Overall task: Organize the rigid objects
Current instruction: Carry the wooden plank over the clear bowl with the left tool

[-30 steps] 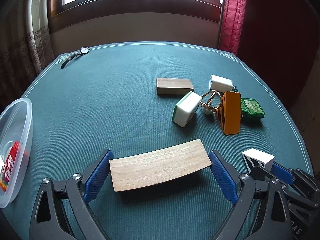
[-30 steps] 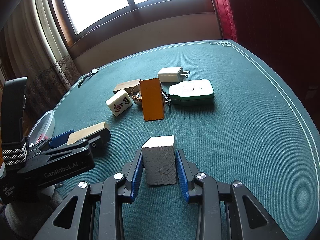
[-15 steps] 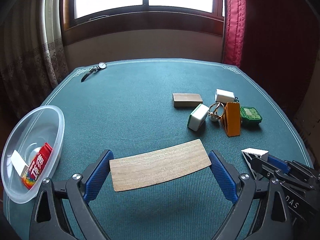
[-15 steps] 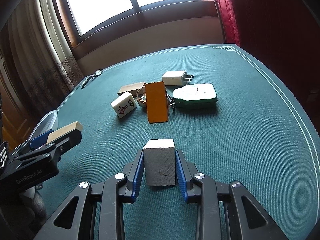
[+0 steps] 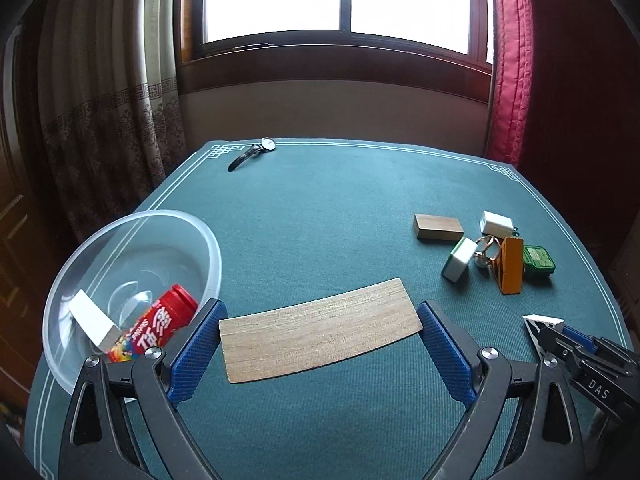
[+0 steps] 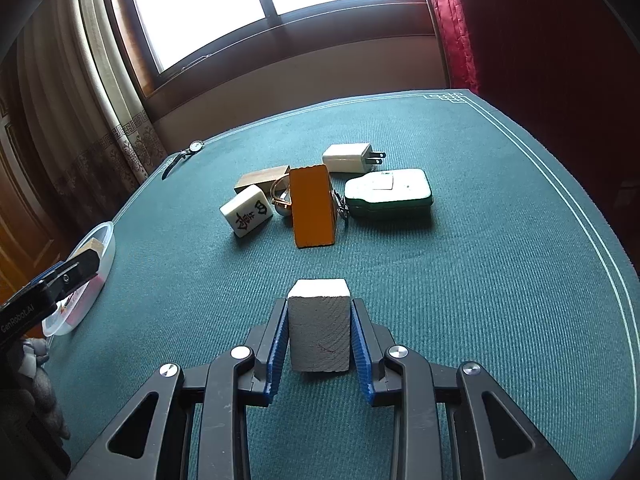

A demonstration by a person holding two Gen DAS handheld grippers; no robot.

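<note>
My left gripper is shut on a curved wooden slat, held above the green table just right of a clear plastic bowl. The bowl holds a red candy tube and a white block. My right gripper is shut on a whitish wooden block above the table. Ahead of it lie a mahjong tile, an orange block, a wooden block, a metal ring, a white charger and a green tin.
A wristwatch lies at the far left corner of the table. The right gripper's tip with its block shows at the left view's lower right. The left gripper shows over the bowl in the right view. Curtains and a window stand behind.
My left gripper has moved left and back with the slat, bringing the bowl fully into view beside it. The right gripper has drawn back slightly, still holding its block.
</note>
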